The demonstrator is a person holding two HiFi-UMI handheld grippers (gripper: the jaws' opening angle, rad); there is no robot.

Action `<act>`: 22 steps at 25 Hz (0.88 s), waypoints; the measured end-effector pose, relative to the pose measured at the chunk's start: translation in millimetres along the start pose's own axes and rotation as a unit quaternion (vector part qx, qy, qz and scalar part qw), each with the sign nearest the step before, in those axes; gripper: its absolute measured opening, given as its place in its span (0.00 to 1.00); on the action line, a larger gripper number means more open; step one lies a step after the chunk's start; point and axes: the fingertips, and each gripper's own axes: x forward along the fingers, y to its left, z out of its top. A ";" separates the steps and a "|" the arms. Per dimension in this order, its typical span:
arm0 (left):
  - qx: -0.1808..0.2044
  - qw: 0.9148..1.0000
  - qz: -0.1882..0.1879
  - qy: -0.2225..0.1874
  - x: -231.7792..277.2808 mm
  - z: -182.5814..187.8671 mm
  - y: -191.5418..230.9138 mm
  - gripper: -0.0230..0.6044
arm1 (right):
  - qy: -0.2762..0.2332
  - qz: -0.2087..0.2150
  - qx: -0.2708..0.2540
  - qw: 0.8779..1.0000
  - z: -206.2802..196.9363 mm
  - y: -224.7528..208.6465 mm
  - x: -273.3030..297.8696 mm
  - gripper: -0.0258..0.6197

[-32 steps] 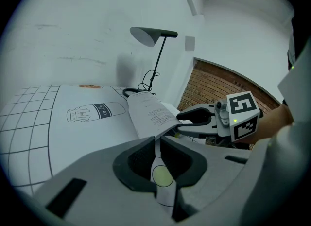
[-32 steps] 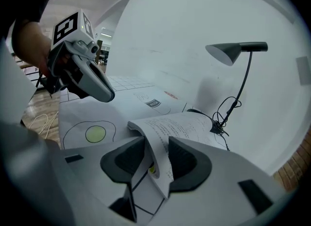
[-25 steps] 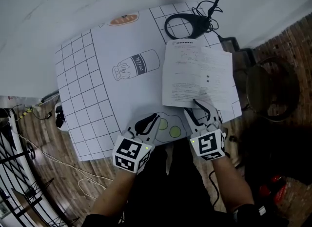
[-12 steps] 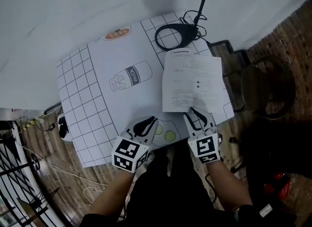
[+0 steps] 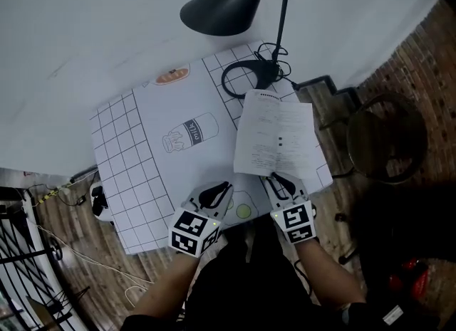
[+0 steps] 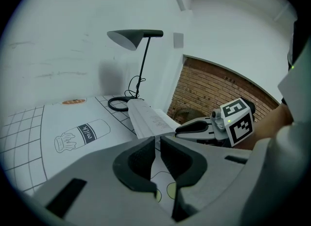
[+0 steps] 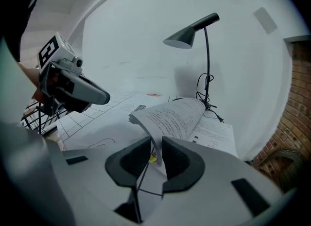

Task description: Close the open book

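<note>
The open book (image 5: 274, 134) lies on the printed mat (image 5: 142, 180) directly ahead of the right gripper (image 7: 156, 145), with its near edge reaching in between that gripper's jaws. These jaws have just been closing, and a bundle of leaves from the book's left half is now pinched between them close to the near edge. The leaves are bowed upward from the pinch in an arch, while the other page lies flat ahead and to the gripper's right. Whether the cover is caught in the bundle cannot be told. The left gripper (image 6: 157, 145) is held just to the left of the right one, above the mat and clear of the book, its jaws drawn all but together with nothing between them. The step in hand is judged to be the folding of the gripped half over onto the flat half. It would be done well if the pinch were kept firm enough that no leaf slips out, yet not so hard that the paper is creased. The bundle should be carried in an arc about the spine, which runs away from the gripper, and not dragged sideways, since the thin book may be slid across the mat. The flat half could be steadied by the idle left gripper if it shifts.
</note>
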 end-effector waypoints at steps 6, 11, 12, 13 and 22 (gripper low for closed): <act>0.036 0.999 0.013 -0.013 23.8 23.9 2.2 0.10 | -0.002 0.001 0.004 1.000 -1.8 -3.7 1.1 0.13; 0.063 0.998 -0.010 -0.021 47.2 47.6 -8.8 0.10 | -0.010 -0.018 0.028 0.999 -1.9 -17.9 1.8 0.13; 0.066 0.998 -0.013 -0.018 49.5 47.1 -12.2 0.10 | -0.009 -0.027 0.037 0.999 -3.5 -24.7 -0.2 0.13; 0.066 0.998 -0.015 -0.014 51.2 44.6 -15.0 0.10 | -0.006 -0.038 0.050 0.998 -6.5 -33.3 -2.6 0.15; 0.052 0.998 -0.026 0.031 54.6 14.0 -25.3 0.10 | 0.027 -0.065 0.142 0.987 -45.8 -61.1 -15.1 0.21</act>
